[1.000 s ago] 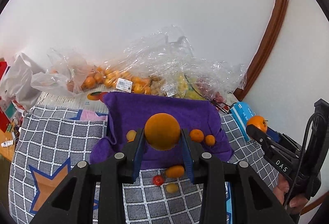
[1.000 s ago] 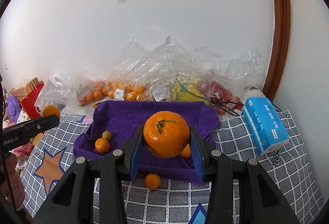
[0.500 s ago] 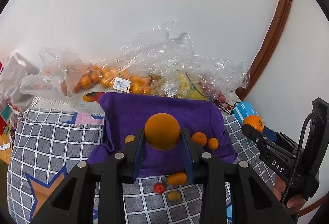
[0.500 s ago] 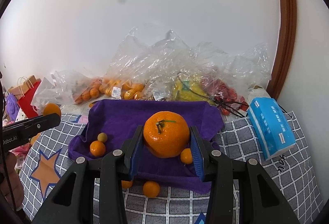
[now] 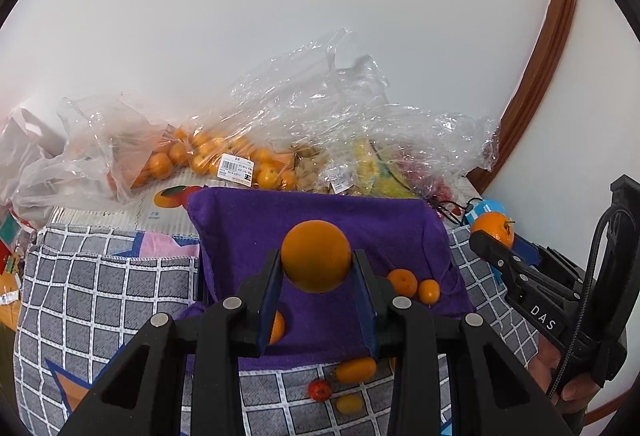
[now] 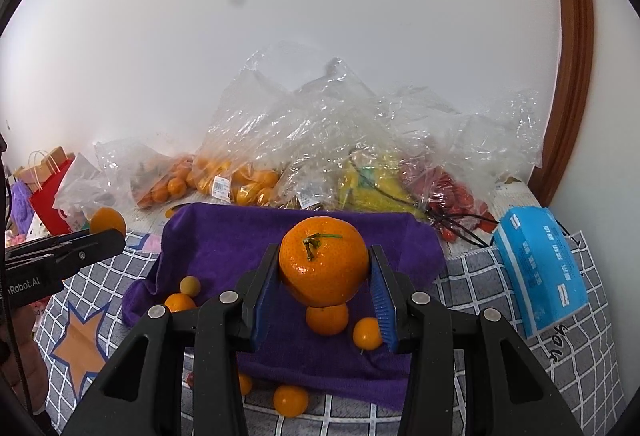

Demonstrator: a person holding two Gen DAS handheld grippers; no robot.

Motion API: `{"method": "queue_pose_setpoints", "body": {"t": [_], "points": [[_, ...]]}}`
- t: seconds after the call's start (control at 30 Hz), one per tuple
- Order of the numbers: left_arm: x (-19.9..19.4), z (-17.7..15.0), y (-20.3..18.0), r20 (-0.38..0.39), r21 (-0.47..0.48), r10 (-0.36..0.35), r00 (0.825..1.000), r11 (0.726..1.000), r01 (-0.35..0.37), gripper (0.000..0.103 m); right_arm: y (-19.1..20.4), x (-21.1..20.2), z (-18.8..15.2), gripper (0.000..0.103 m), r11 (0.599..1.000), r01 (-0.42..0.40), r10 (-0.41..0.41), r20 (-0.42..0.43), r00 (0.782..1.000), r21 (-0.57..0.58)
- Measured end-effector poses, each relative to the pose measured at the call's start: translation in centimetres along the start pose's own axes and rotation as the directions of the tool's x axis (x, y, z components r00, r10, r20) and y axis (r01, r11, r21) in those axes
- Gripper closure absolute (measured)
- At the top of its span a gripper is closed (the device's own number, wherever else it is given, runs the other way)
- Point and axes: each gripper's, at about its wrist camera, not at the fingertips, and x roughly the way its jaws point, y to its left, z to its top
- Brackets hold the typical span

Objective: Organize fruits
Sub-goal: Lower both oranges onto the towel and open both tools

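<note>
My left gripper (image 5: 316,264) is shut on a smooth orange (image 5: 316,256) and hangs over the purple cloth (image 5: 248,232). A stemmed mandarin (image 6: 323,261) sits clamped in my right gripper (image 6: 324,276), also above the purple cloth (image 6: 224,236). Small oranges (image 5: 402,282) and a kumquat (image 5: 429,290) lie on the cloth. More small fruit (image 5: 355,369) and a red cherry tomato (image 5: 320,389) rest on the checked cover in front of it. In the left wrist view the right gripper (image 5: 490,232) appears at the right with its mandarin.
Clear plastic bags of oranges (image 5: 208,156), yellow fruit (image 6: 368,184) and red fruit (image 6: 452,192) are heaped against the wall behind the cloth. A blue tissue pack (image 6: 540,268) lies at the right. A red paper bag (image 6: 48,196) stands at the left.
Both grippers have moved forward over the purple cloth, each still holding its fruit. The cloth and the bags look closer and lower in the views.
</note>
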Motion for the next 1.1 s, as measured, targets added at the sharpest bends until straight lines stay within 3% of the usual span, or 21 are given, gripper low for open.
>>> {"method": "queue_pose_setpoints", "body": {"t": [0.67, 1.1], "points": [[5.9, 1.9, 0.8, -0.063, 0.019, 0.031, 0.998, 0.999, -0.03, 0.07, -1.6, 5.8, 0.7, 0.06, 1.0, 0.018, -0.018, -0.047, 0.999, 0.004], [9.6, 2.9, 3.2, -0.112, -0.024, 0.036, 0.993, 0.999, -0.039, 0.07, -3.0, 9.7, 0.5, 0.06, 1.0, 0.024, -0.022, -0.096, 0.995, 0.019]]}}
